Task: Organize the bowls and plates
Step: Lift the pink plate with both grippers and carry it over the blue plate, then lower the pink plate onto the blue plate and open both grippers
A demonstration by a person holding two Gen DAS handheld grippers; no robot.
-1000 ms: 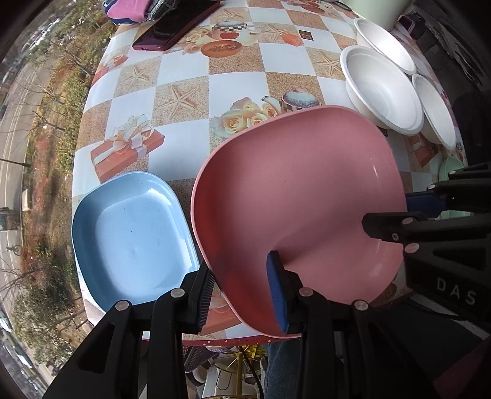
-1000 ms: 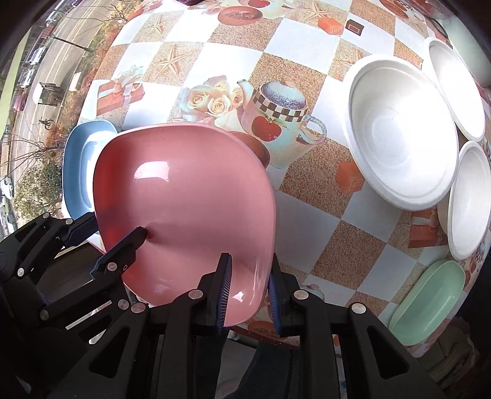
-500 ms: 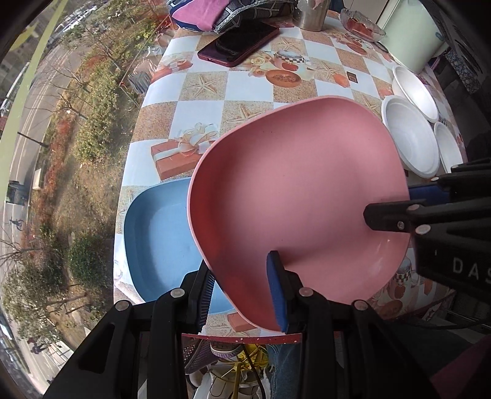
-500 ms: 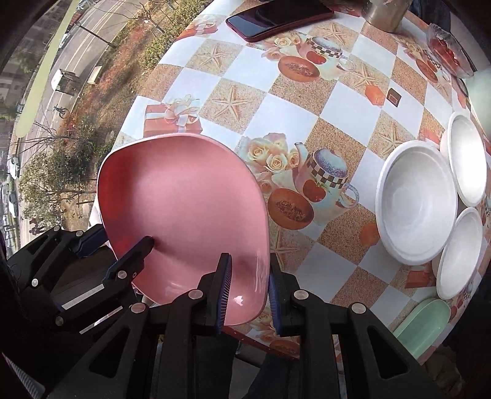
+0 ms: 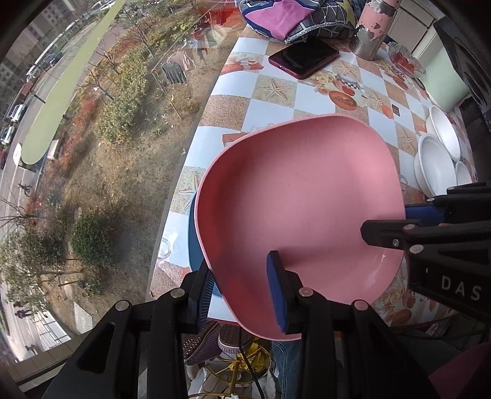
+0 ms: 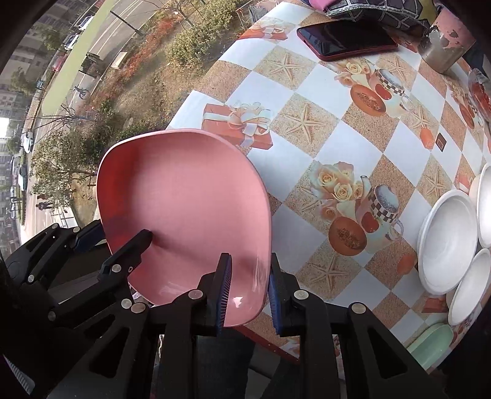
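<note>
A pink plate is held in the air by both grippers. My left gripper is shut on its near-left rim. My right gripper is shut on its right rim and also shows at the right of the left wrist view. The pink plate hangs above the table's left end, over a blue plate that it mostly hides. White bowls sit at the right, with a green plate near the front right edge.
The checkered tablecloth table carries a red phone, a metal cup, a glass dish and folded cloth at the far end. A pale green bin stands far right. The left table edge drops off by a window.
Both grippers have lifted the pink plate higher and carried it left, over the blue plate. The table now looks farther below.
</note>
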